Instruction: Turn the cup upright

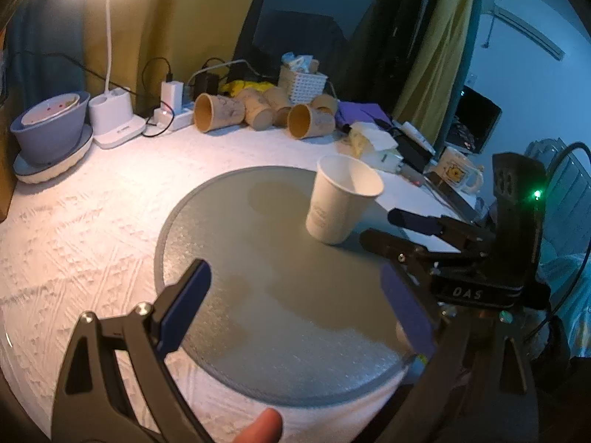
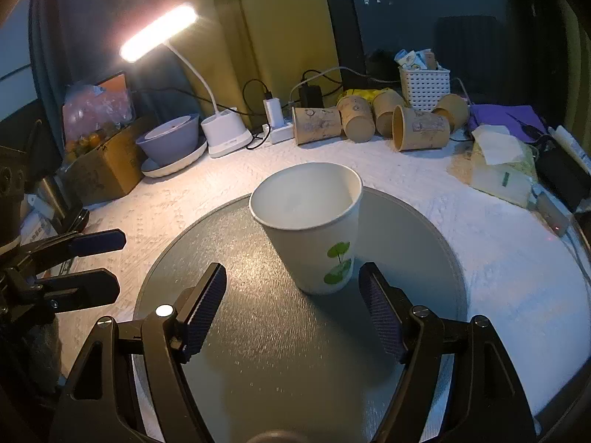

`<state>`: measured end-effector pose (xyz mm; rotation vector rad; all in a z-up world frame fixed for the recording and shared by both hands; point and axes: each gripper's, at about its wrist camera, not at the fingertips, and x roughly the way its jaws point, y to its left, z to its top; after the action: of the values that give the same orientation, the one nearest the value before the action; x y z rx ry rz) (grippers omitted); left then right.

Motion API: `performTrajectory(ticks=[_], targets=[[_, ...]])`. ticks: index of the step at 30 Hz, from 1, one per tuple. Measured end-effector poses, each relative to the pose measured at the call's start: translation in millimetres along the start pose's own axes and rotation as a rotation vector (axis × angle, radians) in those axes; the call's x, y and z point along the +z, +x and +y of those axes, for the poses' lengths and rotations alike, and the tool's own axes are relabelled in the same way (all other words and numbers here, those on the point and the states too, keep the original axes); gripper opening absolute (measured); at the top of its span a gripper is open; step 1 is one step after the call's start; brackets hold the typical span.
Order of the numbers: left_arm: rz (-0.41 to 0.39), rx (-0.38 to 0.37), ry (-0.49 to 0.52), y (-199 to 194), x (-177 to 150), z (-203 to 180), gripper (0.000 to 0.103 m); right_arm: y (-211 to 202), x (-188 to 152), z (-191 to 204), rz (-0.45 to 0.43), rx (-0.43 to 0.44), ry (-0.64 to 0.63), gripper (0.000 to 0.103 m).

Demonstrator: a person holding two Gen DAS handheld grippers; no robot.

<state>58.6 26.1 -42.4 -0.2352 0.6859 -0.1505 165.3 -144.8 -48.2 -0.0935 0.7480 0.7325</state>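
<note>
Cup: the white paper cup (image 2: pixel 312 227) stands mouth-up on its base, long axis vertical, on the far-middle part of the round grey mat (image 2: pixel 258 350); a green leaf print faces the right wrist view.
Task state: judged from this pose, the flip looks already done; what remains is only to back away without tipping it.
Right tongs: the right tongs (image 2: pixel 293 310) are spread wide and grip nothing; the cup sits just ahead of the tips, near the right-hand finger and clear of both pads.
Left tongs: the left tongs (image 1: pixel 295 306) are also spread and empty; the cup lies ahead and to their right, well apart.
Nearer hand: the right one, plainly.
Key relation: cup straight forward of the right tongs, so a straight pull back should keep the fingers off its wall.
Bench: white textured cloth (image 2: pixel 498 258) under the mat.
Back edge: brown paper cups (image 2: pixel 419 127) lying on their sides, a lit lamp (image 2: pixel 159 33), a lilac bowl (image 2: pixel 168 140).
</note>
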Motion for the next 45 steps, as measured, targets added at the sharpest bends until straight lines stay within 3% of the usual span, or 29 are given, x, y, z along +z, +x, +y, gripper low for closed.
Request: performTrajectory(ticks=[19,45], targets=[[-0.122,-0.023,0.049,-57,-9,-32,0.094,-66,-12,16,-0.068,-0.081,-0.029,0.077],[-0.344,0.115,0.100,-133,8,-61,0.094,-161,18,61,-0.229,-0.170,-0.096,0.077]])
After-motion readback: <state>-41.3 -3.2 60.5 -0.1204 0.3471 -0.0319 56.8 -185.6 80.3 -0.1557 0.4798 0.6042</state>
